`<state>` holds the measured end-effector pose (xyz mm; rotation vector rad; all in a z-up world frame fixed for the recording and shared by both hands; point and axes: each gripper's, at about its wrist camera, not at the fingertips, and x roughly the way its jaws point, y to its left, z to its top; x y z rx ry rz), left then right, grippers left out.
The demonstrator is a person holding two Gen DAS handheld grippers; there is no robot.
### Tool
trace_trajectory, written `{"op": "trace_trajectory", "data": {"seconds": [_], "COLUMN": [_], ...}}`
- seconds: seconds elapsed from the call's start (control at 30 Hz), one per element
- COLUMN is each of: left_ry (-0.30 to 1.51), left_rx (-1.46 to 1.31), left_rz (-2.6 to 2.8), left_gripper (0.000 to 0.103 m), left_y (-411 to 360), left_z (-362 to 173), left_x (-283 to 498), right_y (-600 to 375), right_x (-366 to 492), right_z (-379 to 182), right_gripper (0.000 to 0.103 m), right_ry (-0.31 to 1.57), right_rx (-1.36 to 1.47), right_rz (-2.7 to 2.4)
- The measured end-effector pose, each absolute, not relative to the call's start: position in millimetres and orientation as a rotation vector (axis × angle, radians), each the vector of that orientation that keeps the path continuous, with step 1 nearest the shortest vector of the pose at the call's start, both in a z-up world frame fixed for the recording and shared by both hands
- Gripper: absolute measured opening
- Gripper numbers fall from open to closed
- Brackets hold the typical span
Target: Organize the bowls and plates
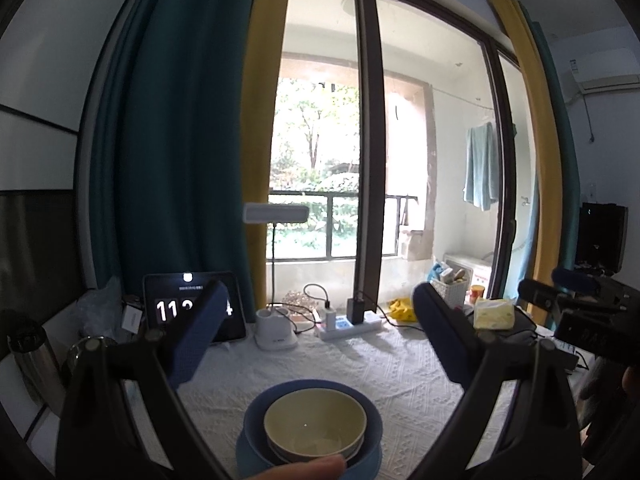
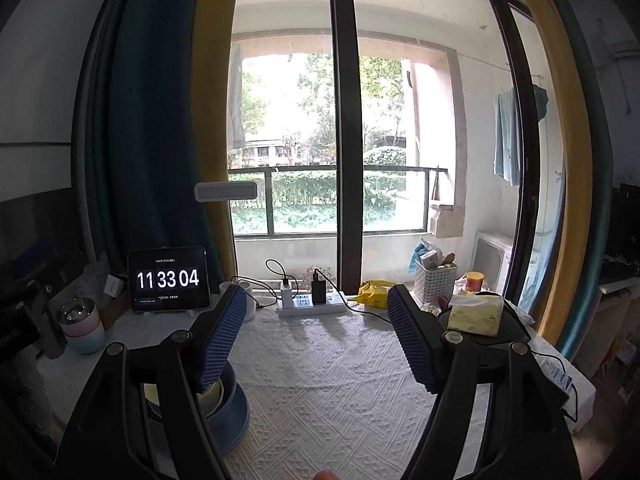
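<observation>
Nearest me, a cream bowl (image 1: pixel 315 424) sits nested in a blue bowl (image 1: pixel 372 432) on a blue plate (image 1: pixel 246 456), stacked on the white-clothed table (image 2: pixel 332 364). My left tool (image 1: pixel 316 340) hangs over the stack, spread wide and gripping nothing; my right tool (image 2: pixel 318 336), beside the stack, is likewise wide and empty. The stacking looks finished, as no other dishes show. Beyond stand a clock tablet (image 2: pixel 168 279), power strip (image 2: pixel 308 306) and tissue pack (image 2: pixel 476 314) by the window.
</observation>
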<state>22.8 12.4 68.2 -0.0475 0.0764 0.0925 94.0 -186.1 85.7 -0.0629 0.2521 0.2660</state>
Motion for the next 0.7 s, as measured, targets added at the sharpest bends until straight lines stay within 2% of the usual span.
{"op": "trace_trajectory", "data": {"seconds": [0.7], "left_ry": [0.091], "left_rx": [-0.060], "left_rz": [0.089], "left_gripper": [0.095], "left_y": [13.8], "left_z": [64.3], "left_x": [22.2], "right_y": [-185.6], "right_x": [107.9], "right_z": [82.1], "right_gripper": [0.076], "right_ry": [0.297], "right_rx": [-0.067], "right_rz": [0.272]}}
